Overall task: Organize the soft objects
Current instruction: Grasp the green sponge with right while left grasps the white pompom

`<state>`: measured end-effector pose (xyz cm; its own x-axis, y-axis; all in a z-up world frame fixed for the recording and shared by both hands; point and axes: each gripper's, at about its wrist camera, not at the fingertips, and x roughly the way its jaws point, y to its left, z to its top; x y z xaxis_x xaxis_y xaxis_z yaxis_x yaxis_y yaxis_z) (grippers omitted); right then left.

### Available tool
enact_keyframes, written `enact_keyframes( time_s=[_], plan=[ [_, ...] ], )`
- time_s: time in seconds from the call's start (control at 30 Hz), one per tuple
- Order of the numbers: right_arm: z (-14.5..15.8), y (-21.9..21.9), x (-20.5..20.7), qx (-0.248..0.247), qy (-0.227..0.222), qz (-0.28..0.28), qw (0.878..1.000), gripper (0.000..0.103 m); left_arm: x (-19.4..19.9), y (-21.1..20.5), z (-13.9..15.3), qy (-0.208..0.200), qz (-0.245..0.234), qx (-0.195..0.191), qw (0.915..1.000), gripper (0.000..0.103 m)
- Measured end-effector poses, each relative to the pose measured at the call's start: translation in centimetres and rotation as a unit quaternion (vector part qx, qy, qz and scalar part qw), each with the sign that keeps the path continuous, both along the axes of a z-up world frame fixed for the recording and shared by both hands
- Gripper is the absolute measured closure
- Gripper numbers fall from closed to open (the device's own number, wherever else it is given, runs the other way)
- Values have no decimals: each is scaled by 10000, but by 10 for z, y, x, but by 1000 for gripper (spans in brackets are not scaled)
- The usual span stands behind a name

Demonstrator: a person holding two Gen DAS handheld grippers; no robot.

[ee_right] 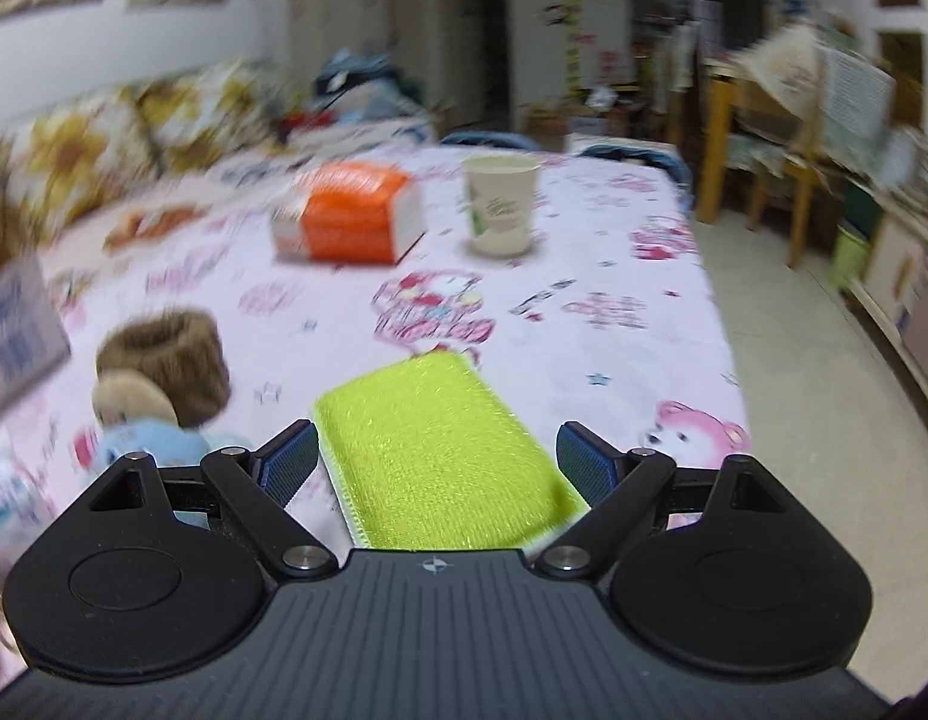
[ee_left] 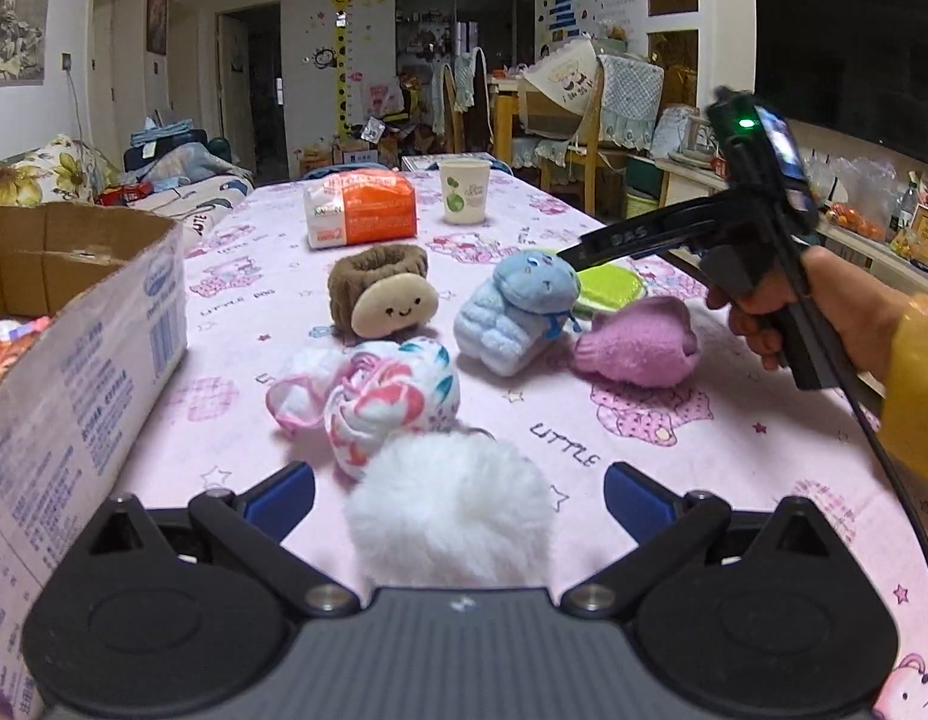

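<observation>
- The worktop (ee_left: pixel 674 438), under a pink printed cloth, fills the middle of both views; the soft things lie in a loose cluster at the centre of the left wrist view.
- The box (ee_left: pixel 92 360) stands open at the left edge of that view, nearer the left tool than the right, and looks the likely place for the things to go.
- The sponge (ee_right: pixel 434 450), green and oblong, lies at lower centre of the right wrist view. Its long axis runs up-left to lower right, skewed to the tool's line, so a turn of the wrist may be needed.
- The right tool (ee_right: pixel 437 462) is spread wide, with the sponge between its fingers and no clear contact; blur makes this uncertain.
- The pompom (ee_left: pixel 452 516), white and fluffy, sits at lower centre of the left wrist view, directly ahead.
- The left tool (ee_left: pixel 458 495) is likewise spread wide, the pompom between its fingers and ungripped.
</observation>
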<state>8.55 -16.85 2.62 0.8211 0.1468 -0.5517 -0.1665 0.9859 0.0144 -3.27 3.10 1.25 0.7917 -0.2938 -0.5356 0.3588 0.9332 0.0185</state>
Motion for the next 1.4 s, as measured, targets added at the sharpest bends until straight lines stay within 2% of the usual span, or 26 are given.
enact_keyframes(
  time_s=[0.1, 0.33, 0.43, 0.53, 0.7, 0.87, 1.0, 1.3, 1.4],
  plan=[
    [-11, -4, 18, -260, 162, 134, 9994, 0, 3, -3, -1, 58, -70, 27, 10000, 1],
    [-17, -16, 21, -285, 356, 624, 9970, 0, 8, -6, -6, 204, -61, 53, 9998, 3],
    [-20, -13, 18, -591, 457, 838, 9937, 0, 12, -9, -9, 269, -49, 124, 9995, 6],
    [-19, -17, 15, -563, 496, 965, 9925, 0, 13, -10, -13, 356, -77, 143, 9992, 14],
    [-22, -25, 17, -305, 511, 801, 9950, 0, 15, -13, -16, 393, -133, 95, 9991, 29],
    [-22, -27, 9, -227, 384, 722, 9964, 0, 16, -11, -14, 346, -79, 19, 9994, 48],
    [-21, -27, 6, -238, 314, 550, 9977, 10, 17, -10, -13, 340, -100, -33, 9994, 52],
    [-18, -17, -4, -382, 162, 145, 9990, 25, 15, -6, -9, 289, -127, -200, 9993, 54],
    [-15, -15, -7, -373, 134, -11, 9992, 27, 15, -4, -7, 239, -132, -277, 9992, 54]
  ],
)
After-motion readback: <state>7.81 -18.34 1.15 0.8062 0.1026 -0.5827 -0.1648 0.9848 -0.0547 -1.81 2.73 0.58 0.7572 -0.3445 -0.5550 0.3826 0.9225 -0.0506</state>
